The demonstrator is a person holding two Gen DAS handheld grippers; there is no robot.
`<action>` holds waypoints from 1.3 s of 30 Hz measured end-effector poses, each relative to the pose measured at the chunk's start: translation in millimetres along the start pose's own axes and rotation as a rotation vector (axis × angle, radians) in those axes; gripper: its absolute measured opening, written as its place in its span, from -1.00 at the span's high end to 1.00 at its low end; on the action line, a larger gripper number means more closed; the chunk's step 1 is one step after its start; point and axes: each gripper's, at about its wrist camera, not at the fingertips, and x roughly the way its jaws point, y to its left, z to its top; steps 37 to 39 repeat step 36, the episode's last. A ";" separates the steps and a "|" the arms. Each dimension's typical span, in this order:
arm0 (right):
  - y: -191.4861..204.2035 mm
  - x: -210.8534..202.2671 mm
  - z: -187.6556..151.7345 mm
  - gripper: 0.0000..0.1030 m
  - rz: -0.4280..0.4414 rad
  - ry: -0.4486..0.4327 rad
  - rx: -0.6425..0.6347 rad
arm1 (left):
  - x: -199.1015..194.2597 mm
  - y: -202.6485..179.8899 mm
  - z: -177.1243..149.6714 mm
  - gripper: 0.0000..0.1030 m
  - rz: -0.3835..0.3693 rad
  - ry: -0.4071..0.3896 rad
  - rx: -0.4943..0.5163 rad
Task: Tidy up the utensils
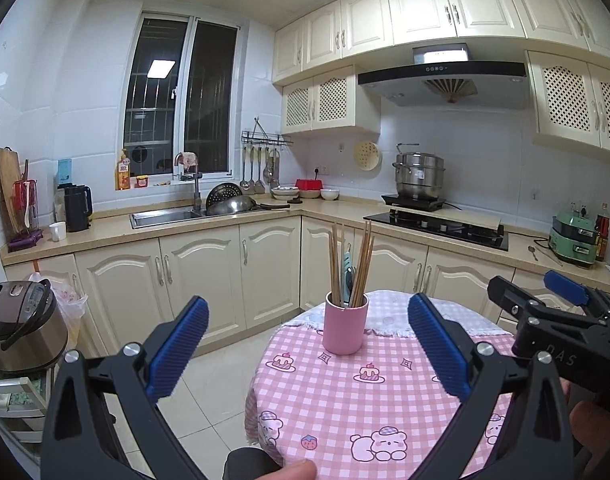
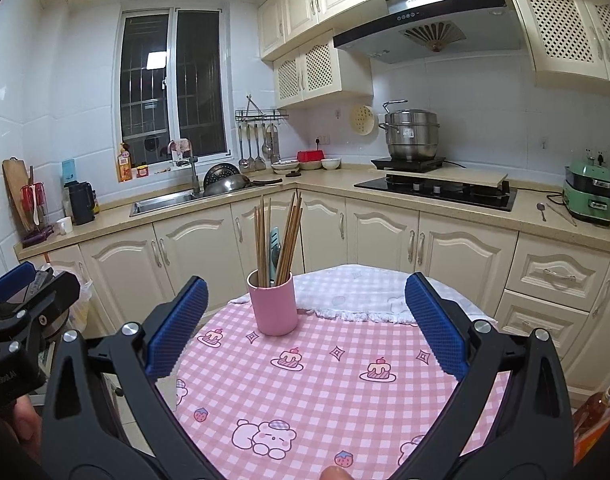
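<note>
Pink cup: stands upright toward the far edge of the tabletop, just in front of a white cloth.
Chopsticks: bundled upright in the cup with a pale-handled utensil, so sorting looks done or nearly so.
Left gripper: released, jaws wide, empty, hovering short of the cup.
Right gripper: likewise spread and empty, cup between its fingers' line of sight.

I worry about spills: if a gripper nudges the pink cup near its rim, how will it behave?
The pink cup probably tips easily: tall chopsticks stand well above its rim. It sits on a tablecloth, which may slide or bunch. Its smooth wall looks slippery.
</note>
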 end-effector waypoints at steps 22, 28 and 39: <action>-5.7 5.0 -3.5 -0.88 -0.008 0.013 0.008 | 10.8 -2.6 -4.2 -0.92 -0.012 0.044 -0.021; -8.2 6.4 -4.6 -0.88 -0.006 0.016 0.015 | 10.7 -6.4 -4.8 -0.92 -0.022 0.027 -0.013; -7.9 5.7 -4.9 -0.88 -0.001 0.011 0.013 | 15.2 -9.3 -5.4 -0.92 -0.004 0.037 -0.006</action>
